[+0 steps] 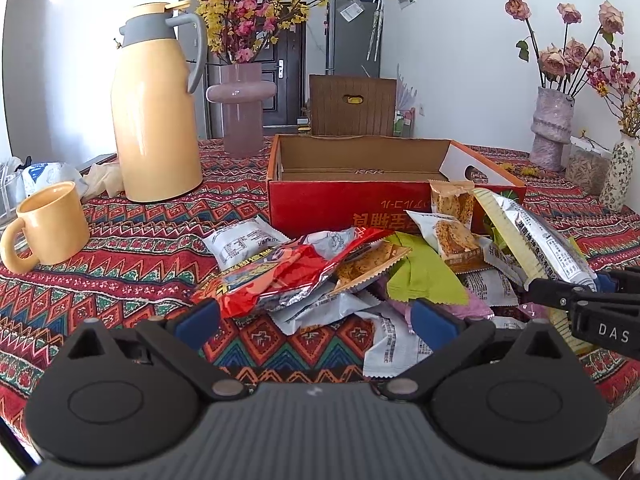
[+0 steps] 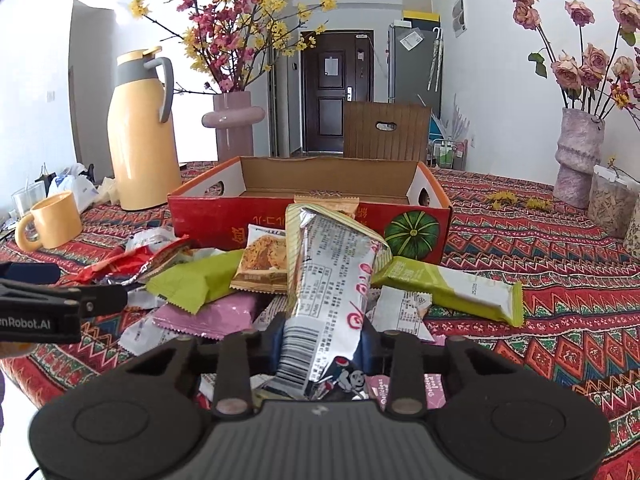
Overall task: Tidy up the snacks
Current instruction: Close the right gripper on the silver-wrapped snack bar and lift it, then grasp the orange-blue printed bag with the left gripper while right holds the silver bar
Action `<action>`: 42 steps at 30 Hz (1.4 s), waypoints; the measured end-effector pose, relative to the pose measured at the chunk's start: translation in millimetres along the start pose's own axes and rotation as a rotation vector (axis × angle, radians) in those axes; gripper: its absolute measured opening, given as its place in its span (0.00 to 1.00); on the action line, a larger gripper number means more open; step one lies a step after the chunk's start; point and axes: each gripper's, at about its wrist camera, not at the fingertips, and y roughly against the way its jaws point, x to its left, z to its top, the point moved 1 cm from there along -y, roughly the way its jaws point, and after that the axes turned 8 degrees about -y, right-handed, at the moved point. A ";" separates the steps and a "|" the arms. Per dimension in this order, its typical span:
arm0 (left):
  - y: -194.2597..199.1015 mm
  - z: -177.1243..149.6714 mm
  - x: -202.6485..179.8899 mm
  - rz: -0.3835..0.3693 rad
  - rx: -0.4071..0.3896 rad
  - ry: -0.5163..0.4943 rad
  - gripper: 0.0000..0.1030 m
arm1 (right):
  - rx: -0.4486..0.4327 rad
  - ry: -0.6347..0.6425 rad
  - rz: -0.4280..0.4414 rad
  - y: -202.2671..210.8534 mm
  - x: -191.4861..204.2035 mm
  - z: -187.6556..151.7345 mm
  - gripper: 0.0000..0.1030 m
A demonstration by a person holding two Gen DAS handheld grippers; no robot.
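A heap of snack packets (image 1: 320, 276) lies on the patterned tablecloth in front of an open red cardboard box (image 1: 344, 204), whose inside looks bare. My left gripper (image 1: 316, 320) stands open just short of the heap, blue pads wide apart, with a red packet (image 1: 276, 276) beyond its left pad. My right gripper (image 2: 320, 340) is shut on a long silver packet (image 2: 332, 280) that tilts up toward the box (image 2: 224, 216). In the left wrist view the silver packet (image 1: 536, 236) rises at the right of the heap, with the right gripper (image 1: 560, 298) holding its lower end.
A yellow thermos jug (image 1: 156, 120) and a yellow mug (image 1: 52, 228) stand at the left. A pink vase (image 1: 240, 112) stands behind the box. More vases (image 1: 552, 128) and a jar (image 2: 612, 200) stand at the right. A brown chair back (image 1: 352, 104) rises beyond the table.
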 end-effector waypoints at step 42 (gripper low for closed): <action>-79.6 22.0 74.0 -0.278 0.165 0.151 0.66 | -0.013 -0.073 -0.097 -22.1 -30.2 8.2 0.33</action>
